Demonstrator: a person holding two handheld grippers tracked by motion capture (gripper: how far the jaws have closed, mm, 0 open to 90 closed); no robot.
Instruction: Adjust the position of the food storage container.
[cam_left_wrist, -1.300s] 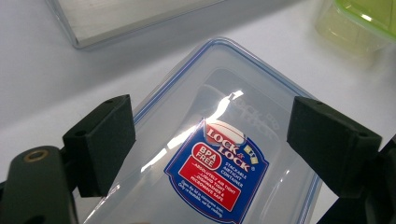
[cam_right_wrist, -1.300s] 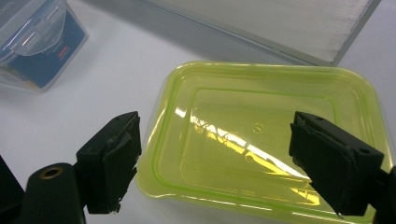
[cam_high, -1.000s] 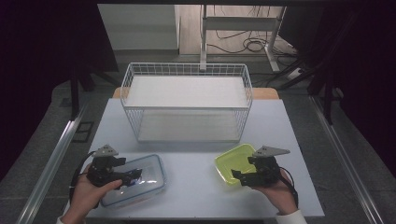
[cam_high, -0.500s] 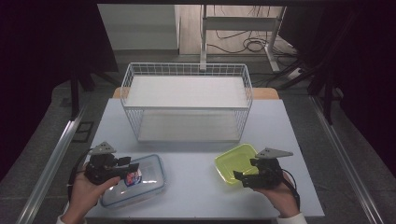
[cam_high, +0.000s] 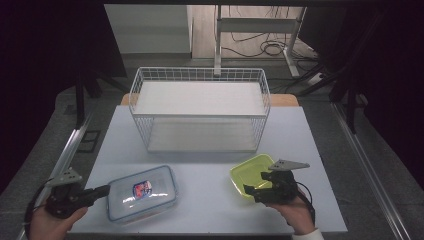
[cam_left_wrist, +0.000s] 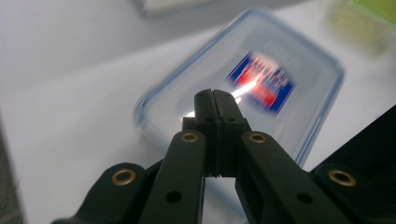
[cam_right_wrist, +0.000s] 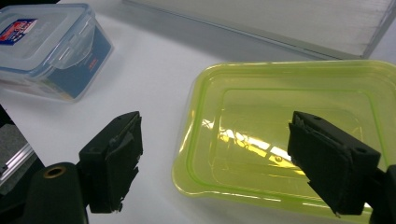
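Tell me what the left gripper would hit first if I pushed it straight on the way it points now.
Most likely the clear lidded container. The left gripper, its fingers shut with nothing between them, points at the container's near end, at about lid height. Whether it would strike the wall or skim the lid is hard to judge.

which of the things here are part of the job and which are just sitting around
In the job:
- clear lidded container, just ahead of the shut left gripper, nothing between its jaws
- green container, its near edge by the open right gripper

Just there:
- white wire basket, at the back, neither gripper near it
- table
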